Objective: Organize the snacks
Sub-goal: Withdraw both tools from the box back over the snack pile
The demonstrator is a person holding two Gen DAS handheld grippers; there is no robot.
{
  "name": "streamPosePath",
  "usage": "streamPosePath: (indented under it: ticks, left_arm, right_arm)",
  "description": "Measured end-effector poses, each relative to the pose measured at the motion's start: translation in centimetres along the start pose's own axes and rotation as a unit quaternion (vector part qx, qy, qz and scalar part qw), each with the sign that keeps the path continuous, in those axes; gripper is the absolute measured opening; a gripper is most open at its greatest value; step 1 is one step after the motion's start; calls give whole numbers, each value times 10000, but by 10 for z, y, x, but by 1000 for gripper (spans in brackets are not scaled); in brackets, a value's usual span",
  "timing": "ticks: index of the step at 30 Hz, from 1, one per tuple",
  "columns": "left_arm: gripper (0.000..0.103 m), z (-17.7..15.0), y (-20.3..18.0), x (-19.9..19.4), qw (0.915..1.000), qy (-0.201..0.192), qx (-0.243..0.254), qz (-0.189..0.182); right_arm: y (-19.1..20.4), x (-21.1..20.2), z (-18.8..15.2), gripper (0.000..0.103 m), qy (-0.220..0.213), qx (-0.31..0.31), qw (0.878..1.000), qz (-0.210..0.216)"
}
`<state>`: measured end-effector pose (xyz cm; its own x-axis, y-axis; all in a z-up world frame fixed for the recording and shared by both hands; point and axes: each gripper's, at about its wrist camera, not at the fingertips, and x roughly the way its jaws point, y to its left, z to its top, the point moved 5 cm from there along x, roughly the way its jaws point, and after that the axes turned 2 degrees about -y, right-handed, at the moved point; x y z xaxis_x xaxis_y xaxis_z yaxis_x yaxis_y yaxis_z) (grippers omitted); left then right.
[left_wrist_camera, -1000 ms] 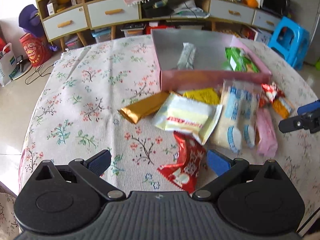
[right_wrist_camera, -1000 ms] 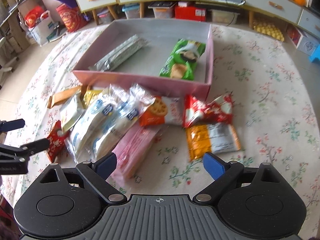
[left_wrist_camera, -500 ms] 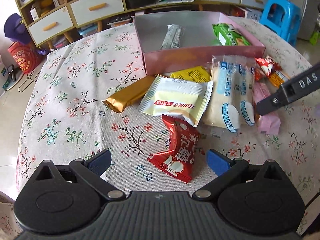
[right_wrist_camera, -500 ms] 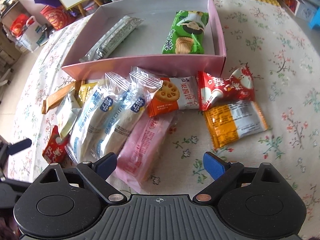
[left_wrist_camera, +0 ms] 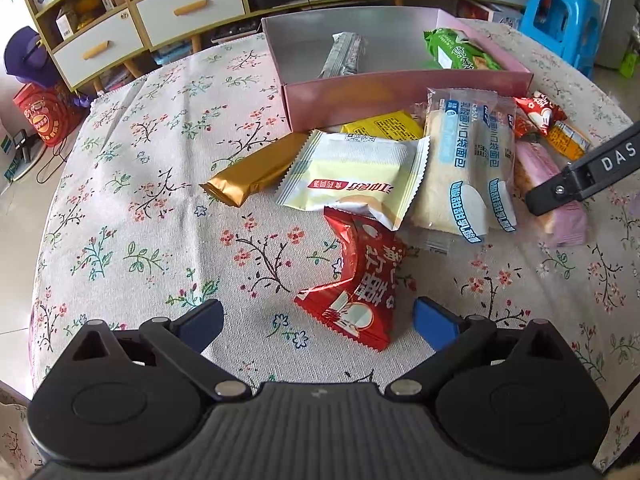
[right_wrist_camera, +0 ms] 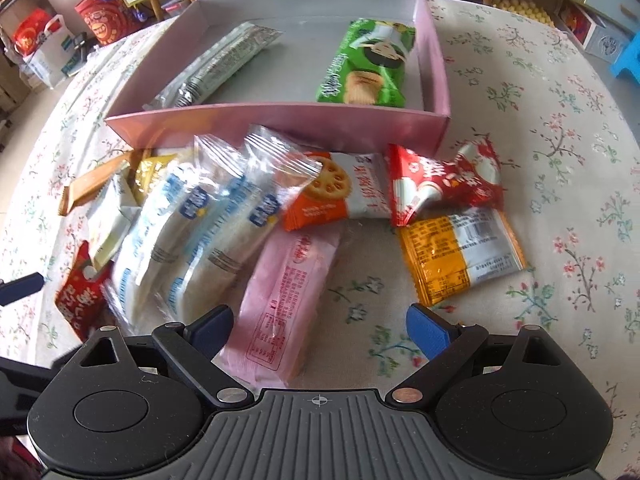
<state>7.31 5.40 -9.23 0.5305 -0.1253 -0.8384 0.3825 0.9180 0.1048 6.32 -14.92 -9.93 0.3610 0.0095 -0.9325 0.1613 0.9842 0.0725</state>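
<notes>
Underneath, floral tablecloth (left_wrist_camera: 132, 216) w/ snacks (left_wrist_camera: 352, 178); drawers (left_wrist_camera: 188, 6) behind; both hand-held grippers (left_wrist_camera: 318, 318) (right_wrist_camera: 320, 326) apart.

Snack heap crowds the front wall of the pink box (right_wrist_camera: 280, 120); bare cloth lies to either side.

Left of the box, the floral tablecloth (left_wrist_camera: 160, 160) is bare out to its edge. Against the box's front wall, packets overlap with no gaps: a gold bar (left_wrist_camera: 252, 170), a white-yellow packet (left_wrist_camera: 356, 176) and bread bags (right_wrist_camera: 192, 236). A red packet (left_wrist_camera: 356, 276) lies nearest the left gripper (left_wrist_camera: 318, 320), between its spread fingers. Inside the box, open floor shows between a silver packet (right_wrist_camera: 220, 64) and a green packet (right_wrist_camera: 368, 64). Right of the box the cloth is clear.
</notes>
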Motion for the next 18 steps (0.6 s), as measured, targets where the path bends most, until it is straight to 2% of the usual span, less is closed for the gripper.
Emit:
streamPosePath:
  ticks: [6, 12, 18]
  left_arm:
    - [101, -2, 2, 1, 10000, -29, -60, -52]
    - [101, -2, 2, 1, 9998, -105, -83, -117]
    - [91, -1, -2, -2, 9992, -226, -17, -327]
  right_arm:
    - [-22, -5, -6, 95, -45, -125, 9998, -168]
    - [-41, -10, -14, 95, -23, 38, 10000, -6]
    - [-34, -14, -18, 95, 42, 45, 9996, 261]
